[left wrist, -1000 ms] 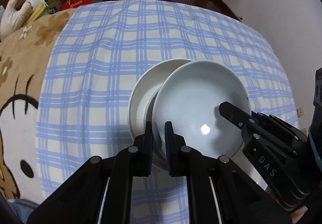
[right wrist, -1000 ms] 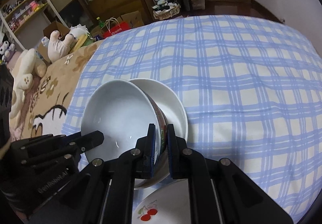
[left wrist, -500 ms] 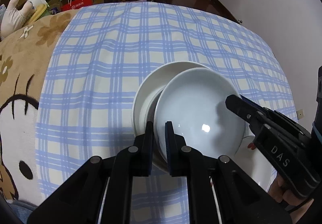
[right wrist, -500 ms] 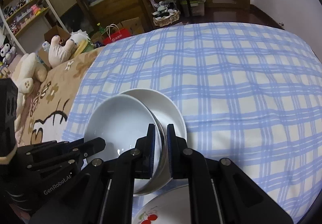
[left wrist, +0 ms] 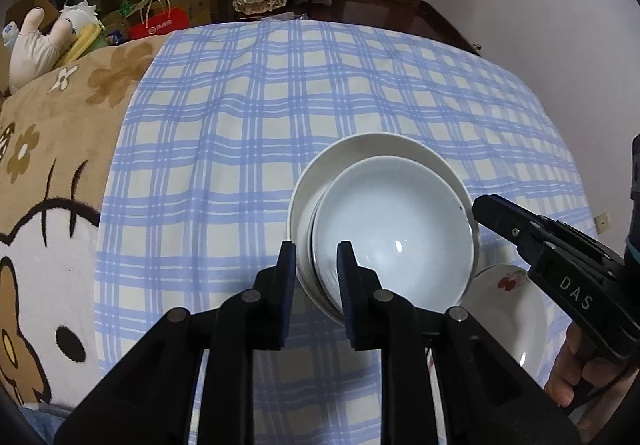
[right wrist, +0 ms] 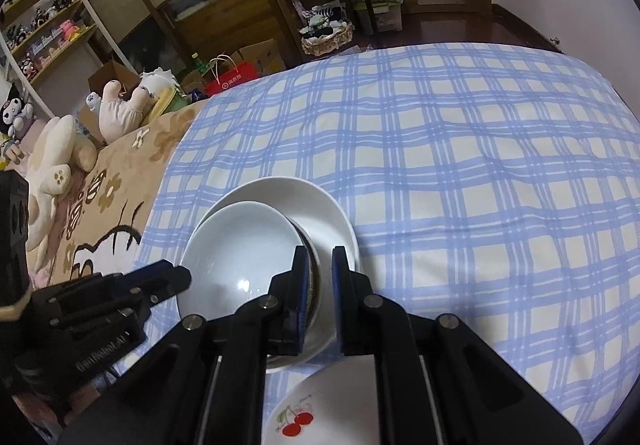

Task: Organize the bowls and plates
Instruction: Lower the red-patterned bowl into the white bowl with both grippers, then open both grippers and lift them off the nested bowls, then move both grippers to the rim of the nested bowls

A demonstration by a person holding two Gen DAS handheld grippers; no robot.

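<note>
Two bowls nested on a blue checked cloth [left wrist: 256,149]. The upper bowl [left wrist: 394,229] sits inside the wider lower bowl [left wrist: 376,143], off-centre toward 5 o'clock in the left wrist view, so the lower bowl's inner wall shows as a crescent from 9 to 1 o'clock. A cherry-print plate [left wrist: 508,305] lies just beside the stack at 4 o'clock.

Risk: the upper bowl looks tilted rather than fully seated. If one side lets go ahead of the other, the bowl may rock or slide against the lower rim and chip or clatter. The cloth appears to lie over soft bedding, so a sideways drag by a retreating finger could tip the whole stack. The plate, close by, could be struck by a sliding bowl.

Left gripper [left wrist: 318,277]: its jaws have just been opening and stand at a narrow gap, straddling both bowl rims at 7 o'clock of the stack; the pads appear clear of the rims, so no firm grip remains.

Right gripper [right wrist: 320,285]: fingers nearly together, pinching the upper bowl's rim at its 4 o'clock edge in the right wrist view, with the patterned outer wall between the pads.
</note>
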